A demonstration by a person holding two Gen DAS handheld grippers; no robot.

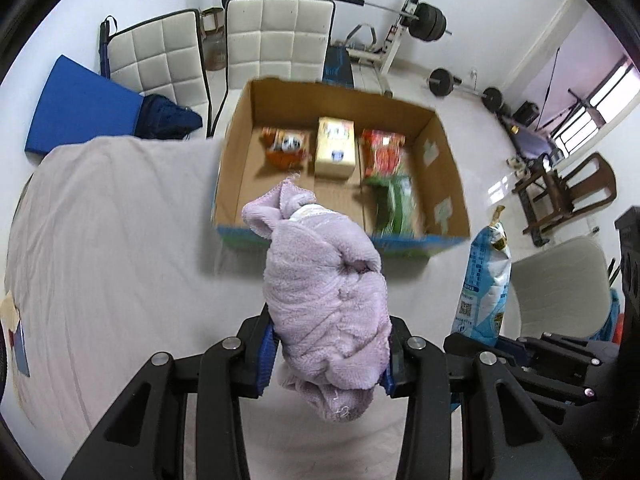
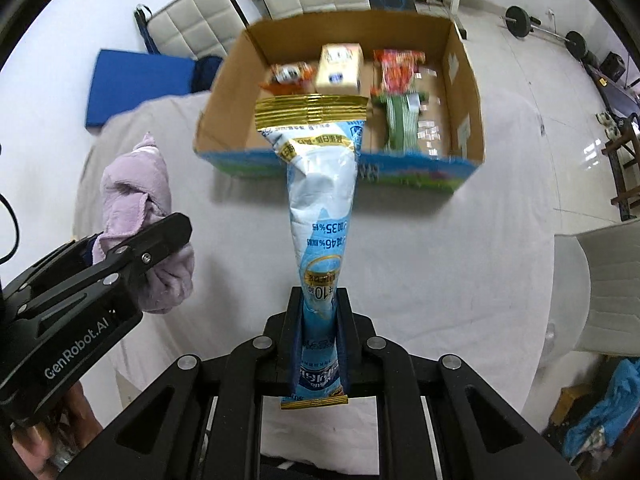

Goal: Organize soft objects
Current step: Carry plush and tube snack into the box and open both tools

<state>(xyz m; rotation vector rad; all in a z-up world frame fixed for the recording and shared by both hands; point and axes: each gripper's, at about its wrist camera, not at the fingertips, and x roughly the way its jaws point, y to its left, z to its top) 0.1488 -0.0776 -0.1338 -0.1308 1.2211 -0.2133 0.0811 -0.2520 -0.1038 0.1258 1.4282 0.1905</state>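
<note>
The left tongs are clenched on a bunched lilac towel, which bulges up between the blue-padded fingers and hangs a little below them, held in the air above the cloth-covered bench. The right tongs are clenched on the lower part of a blue-and-white pouch with a gold crimped top edge; the pouch stands up from the grip and widens toward that edge. Beyond both, an open cardboard box sits on the bench. Inside it, along the far wall, lie an orange packet with a panda face, a pale yellow carton and a red snack bag, with a green striped packet just in front of the red one. White padded chairs and barbell equipment stand behind the box.
</note>
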